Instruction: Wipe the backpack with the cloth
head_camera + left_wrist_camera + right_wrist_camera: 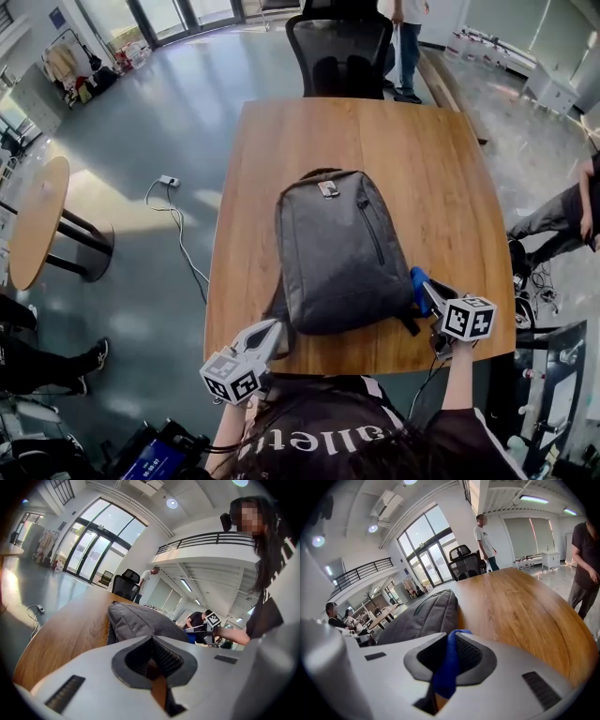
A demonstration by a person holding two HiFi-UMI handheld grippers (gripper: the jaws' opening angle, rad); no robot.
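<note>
A grey backpack (339, 249) lies flat in the middle of the wooden table (441, 178), its top handle pointing away from me. My right gripper (427, 292) is at the pack's near right corner, shut on a blue cloth (418, 278). The cloth (449, 663) shows pinched between the jaws in the right gripper view, with the backpack (423, 616) just ahead to the left. At the pack's near left corner my left gripper (272, 330) sits by the table's front edge, jaws shut with nothing between them. The backpack (140, 623) fills the left gripper view's middle.
A black office chair (339, 49) stands at the table's far end. A person (405, 37) stands behind it, another sits at the right (567, 211). A cable and power strip (169, 181) lie on the floor to the left, near a round side table (37, 220).
</note>
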